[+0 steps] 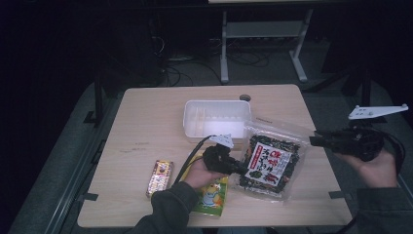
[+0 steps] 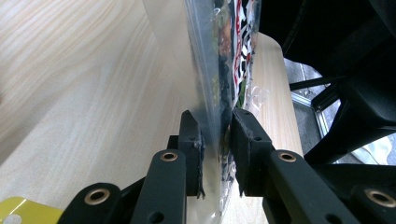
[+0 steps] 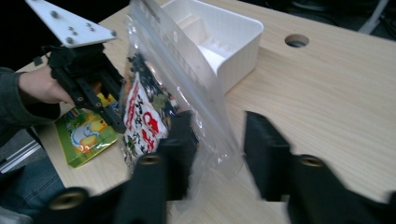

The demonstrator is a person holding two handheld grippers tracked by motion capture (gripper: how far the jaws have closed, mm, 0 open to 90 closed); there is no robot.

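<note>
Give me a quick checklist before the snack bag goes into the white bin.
1. Left gripper clamped on the seaweed snack bag: ok, jaws pressed on its clear edge.
2. Right gripper free of the bag: cannot tell; jaws stand apart, the clear corner lies between them.
3. White bin open and empty: ok.
4. Bag lifted off the table: cannot tell; it stands upright by its edge.
5. Yellow-green packet and candy bar out of the path: ok, both lie nearer the person than the bin.

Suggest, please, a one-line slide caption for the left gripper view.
Left tongs clamp the clear edge of a seaweed snack bag above the wooden table.
</note>
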